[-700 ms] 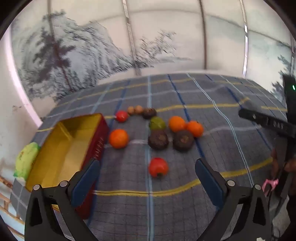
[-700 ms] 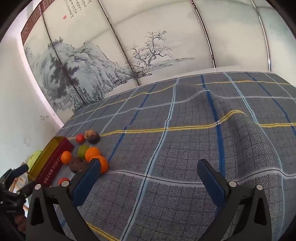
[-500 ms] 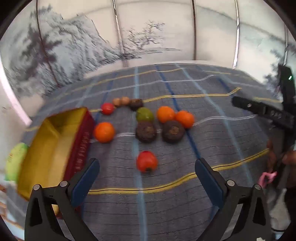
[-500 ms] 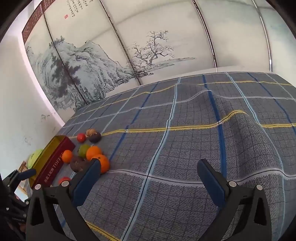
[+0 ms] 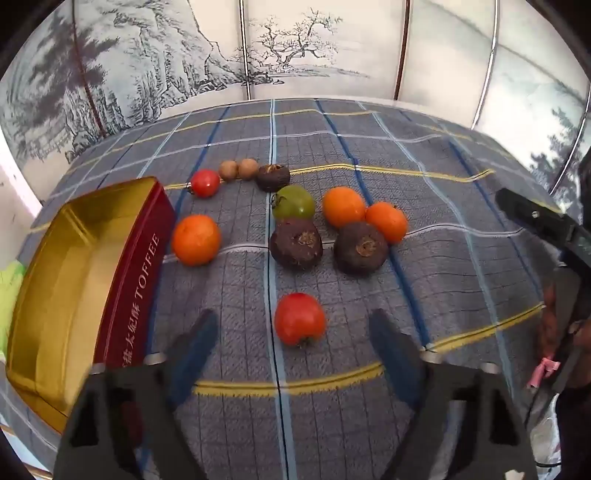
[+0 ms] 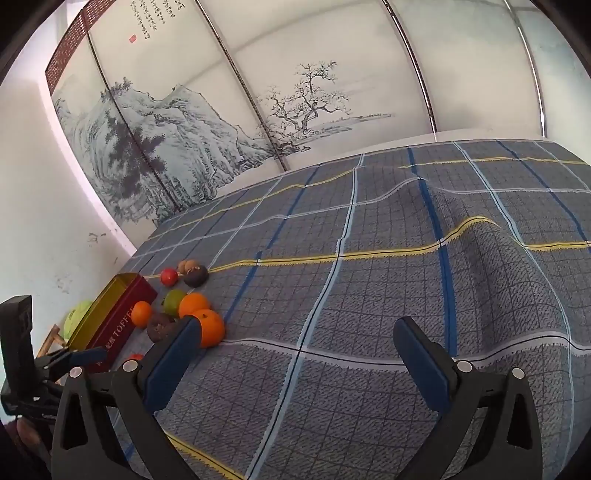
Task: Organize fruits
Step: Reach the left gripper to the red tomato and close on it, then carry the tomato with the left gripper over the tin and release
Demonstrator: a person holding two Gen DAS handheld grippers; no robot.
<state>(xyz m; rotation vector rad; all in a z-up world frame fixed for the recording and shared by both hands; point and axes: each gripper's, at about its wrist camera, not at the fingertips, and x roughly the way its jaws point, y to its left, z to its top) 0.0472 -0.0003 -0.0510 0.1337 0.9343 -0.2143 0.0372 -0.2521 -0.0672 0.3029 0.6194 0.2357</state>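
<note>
L tongs [image 5: 291, 339] spread wide, low over red tomato [image 5: 300, 324]; R tongs [image 6: 301, 343] spread, empty, above cloth [image 6: 369, 295].

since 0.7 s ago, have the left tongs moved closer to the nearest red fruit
Yes. The left tongs have come forward toward the red fruit, which now lies nearly between the fingers; the tin also looms larger.

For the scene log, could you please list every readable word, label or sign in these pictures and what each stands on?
"TOFFEE": on the red side of the gold-lined tin.
Chinese characters beside it on the tin: too blurred to read.
Calligraphy and red seal on the painted screen: too small to read.
</note>
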